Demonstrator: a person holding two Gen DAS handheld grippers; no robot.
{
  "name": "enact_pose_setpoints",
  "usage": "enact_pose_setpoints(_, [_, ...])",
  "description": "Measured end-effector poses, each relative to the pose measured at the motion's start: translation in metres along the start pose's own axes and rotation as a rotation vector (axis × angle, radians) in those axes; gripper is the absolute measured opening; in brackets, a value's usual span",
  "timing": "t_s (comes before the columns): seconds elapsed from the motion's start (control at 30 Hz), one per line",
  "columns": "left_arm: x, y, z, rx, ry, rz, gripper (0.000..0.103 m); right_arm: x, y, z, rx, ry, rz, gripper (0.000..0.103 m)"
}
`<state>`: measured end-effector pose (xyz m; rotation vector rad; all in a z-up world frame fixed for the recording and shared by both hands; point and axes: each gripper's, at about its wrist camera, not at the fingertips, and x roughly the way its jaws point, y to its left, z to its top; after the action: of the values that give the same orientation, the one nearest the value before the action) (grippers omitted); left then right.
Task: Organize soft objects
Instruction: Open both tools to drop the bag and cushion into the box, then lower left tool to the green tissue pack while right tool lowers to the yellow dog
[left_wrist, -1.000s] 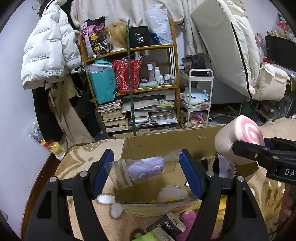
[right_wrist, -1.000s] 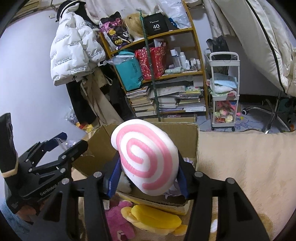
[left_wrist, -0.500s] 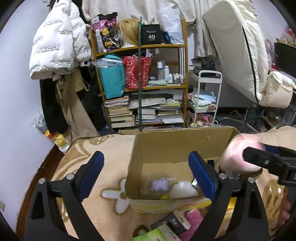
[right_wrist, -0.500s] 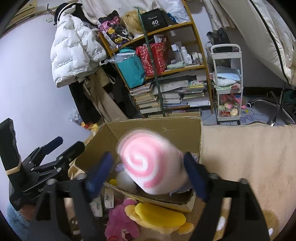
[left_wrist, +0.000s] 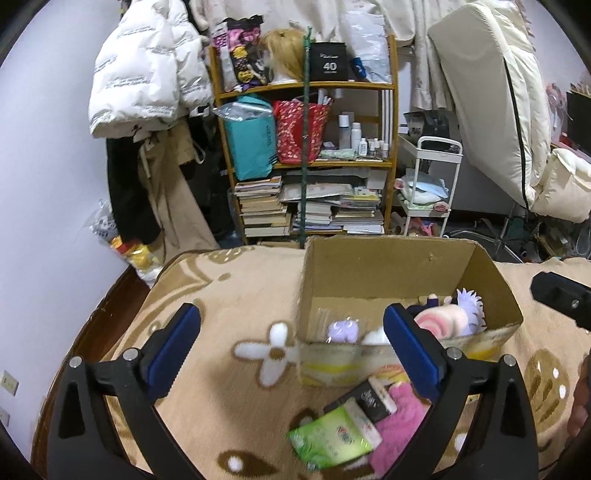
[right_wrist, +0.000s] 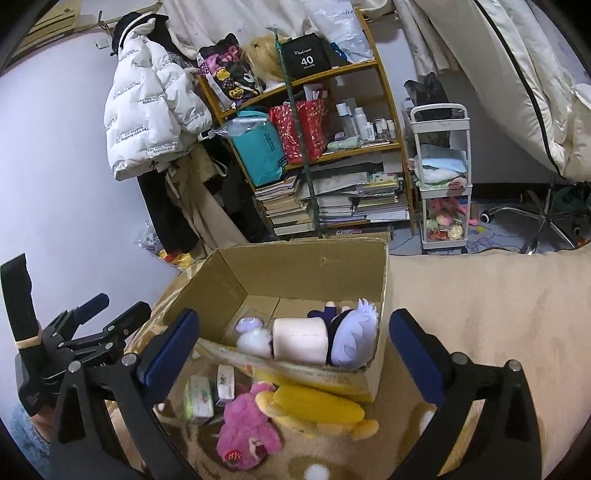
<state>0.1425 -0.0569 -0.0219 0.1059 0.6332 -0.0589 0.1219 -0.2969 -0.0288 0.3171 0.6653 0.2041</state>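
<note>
Now both claws spread wide, nothing between the pads, jaws just been opening. Right claw (right_wrist: 291, 350) hanging above the near rim of the cardboard box (right_wrist: 295, 266), left claw (left_wrist: 291, 343) off to that box's left over the beige blanket (left_wrist: 229, 288). Inside the box: pink swirl roll plush (right_wrist: 300, 339) lying on its side, long axis across the box, beside the lavender-haired doll (right_wrist: 352, 338), with a small bagged purple plush (right_wrist: 248, 325) and a white fluffy one (right_wrist: 255, 339) to the left. Still outside, just below the box's front wall and nearer the right claw: yellow plush (right_wrist: 317, 408) lying crosswise, long axis left to right, touching the pink bear plush (right_wrist: 245, 430) at its left end. Green tissue pack (right_wrist: 199, 400) just beside the bear, likely not a soft toy. Probable next pick: yellow plush, straight down and slightly toward the camera from the right claw; jaws already roughly across its short side, so little wrist roll needed. Left claw closer to the pink bear.
</note>
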Motion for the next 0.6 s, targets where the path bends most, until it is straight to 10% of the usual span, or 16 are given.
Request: enact_pose_setpoints(0.6, [-0.051,0.012,-0.033,-0.024,0.069,0.025,0.098,-0.046,0.026,-0.024,-0.038,0.006,-0.012,0.103])
